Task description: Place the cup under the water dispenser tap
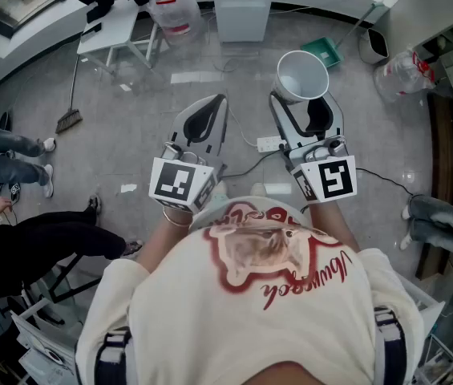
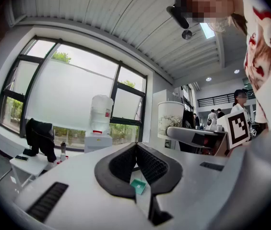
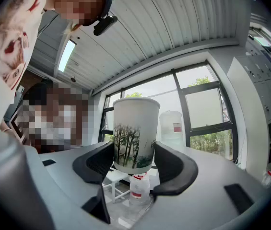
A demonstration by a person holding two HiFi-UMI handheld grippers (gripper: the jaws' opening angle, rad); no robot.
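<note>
cup (image 3: 135, 133) upright, mouth up | right claw (image 3: 134, 161) pinching it | left claw (image 2: 136, 150) pressed together

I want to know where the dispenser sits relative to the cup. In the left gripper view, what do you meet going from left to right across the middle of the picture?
black jacket → water dispenser → cup → marker cube

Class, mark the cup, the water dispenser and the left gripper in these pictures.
cup (image 3: 134, 138), right gripper view, bamboo-printed side wall.
water dispenser (image 2: 98, 143), left gripper view, white cabinet front.
left gripper (image 2: 136, 146), left gripper view, between its closed fingertips.
</note>
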